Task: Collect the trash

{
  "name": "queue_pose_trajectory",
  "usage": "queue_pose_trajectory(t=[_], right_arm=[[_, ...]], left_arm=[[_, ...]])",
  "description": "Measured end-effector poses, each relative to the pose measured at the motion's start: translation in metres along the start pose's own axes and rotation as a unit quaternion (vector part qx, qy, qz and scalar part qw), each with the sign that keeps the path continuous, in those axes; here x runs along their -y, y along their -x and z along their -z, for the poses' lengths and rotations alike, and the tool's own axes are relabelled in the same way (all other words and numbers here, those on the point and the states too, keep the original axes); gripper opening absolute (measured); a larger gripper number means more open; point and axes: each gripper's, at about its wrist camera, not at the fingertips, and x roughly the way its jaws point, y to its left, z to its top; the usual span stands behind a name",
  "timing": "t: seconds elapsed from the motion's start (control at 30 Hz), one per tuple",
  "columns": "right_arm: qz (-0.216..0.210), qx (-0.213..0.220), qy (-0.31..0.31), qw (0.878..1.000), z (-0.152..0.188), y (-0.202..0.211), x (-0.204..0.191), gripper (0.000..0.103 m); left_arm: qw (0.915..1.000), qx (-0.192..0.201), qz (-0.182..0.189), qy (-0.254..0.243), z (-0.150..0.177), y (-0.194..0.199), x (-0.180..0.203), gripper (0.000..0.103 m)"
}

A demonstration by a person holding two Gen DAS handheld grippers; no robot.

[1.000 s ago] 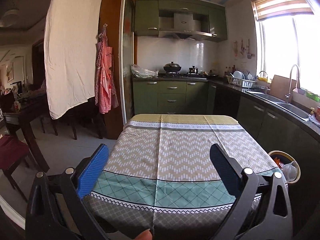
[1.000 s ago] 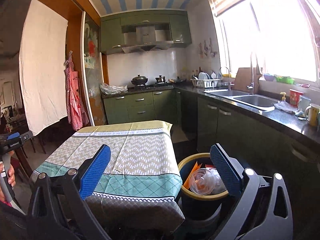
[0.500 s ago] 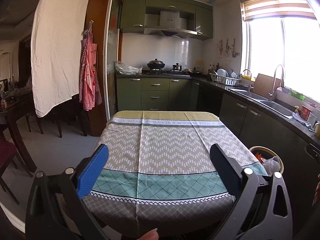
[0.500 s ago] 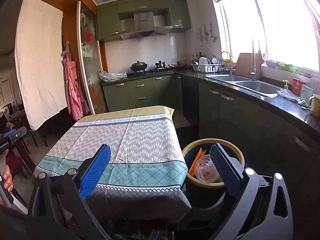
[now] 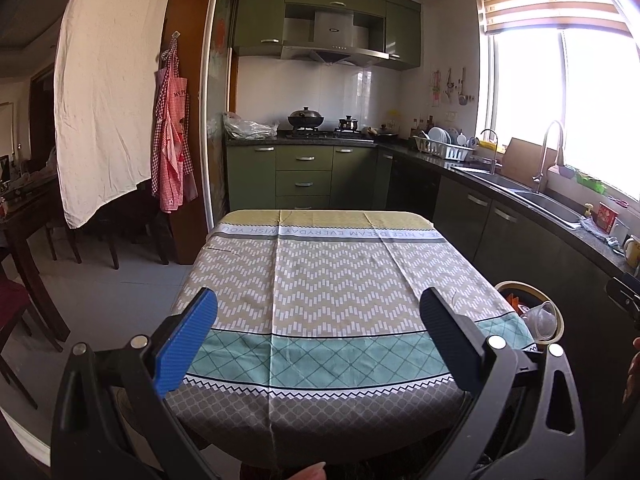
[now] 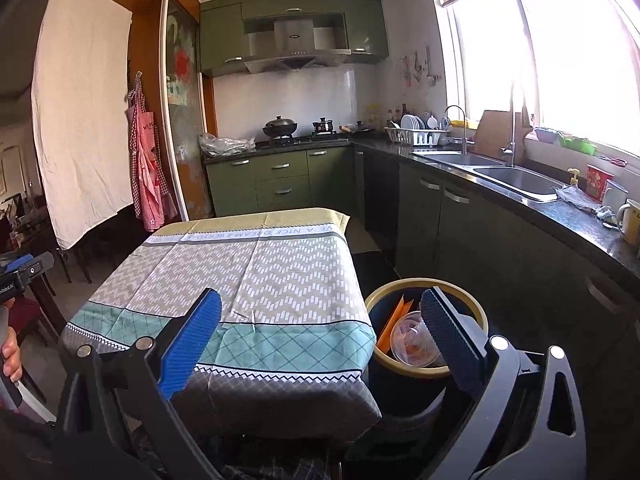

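Observation:
A dark bin with a yellow rim [image 6: 404, 283] stands on the floor right of the table; it holds a clear plastic cup [image 6: 410, 338] and an orange wrapper [image 6: 394, 318]. The same bin [image 5: 538, 294] shows at the right in the left wrist view, the cup [image 5: 540, 318] inside. My left gripper [image 5: 318, 340] is open over the near end of the patterned tablecloth [image 5: 320, 280], with nothing between its fingers. My right gripper [image 6: 320, 340] is open too, over the table's near right corner, its right finger [image 6: 448, 336] in front of the bin.
Green cabinets and a dark counter [image 6: 560, 216] with a sink [image 6: 516, 178] run along the right wall. A stove with pots [image 5: 306, 120] is at the back. Dark chairs [image 5: 24, 308] and a hanging white sheet [image 5: 104, 92] stand at the left. A hand [image 6: 10, 354] holds the left gripper.
Both views have pulled back and risen slightly, showing more of the table and the bin. Both grippers stay open and empty.

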Motion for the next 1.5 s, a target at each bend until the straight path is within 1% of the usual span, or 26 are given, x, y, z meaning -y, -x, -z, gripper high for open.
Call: queue_pose_trajectory(t=[0.53,0.73,1.5], right_arm=[[-0.002,-0.003,0.0,1.0,0.0014,-0.0058,0.0026,0.098],[-0.001,-0.002,-0.002,1.0,0.0025,-0.0059,0.0043,0.098],[-0.002,-0.003,-0.003,1.0,0.0028,-0.0067,0.006,0.098]], left_arm=[[1.0,-0.002,-0.003,0.001,0.0025,-0.0008,-0.0016,0.096],[1.0,-0.003,-0.009,-0.003,0.0046,-0.0004,-0.0026,0.096],[0.9998,-0.01,-0.011,-0.012,0.0077,-0.0027,-0.0023,0.096]])
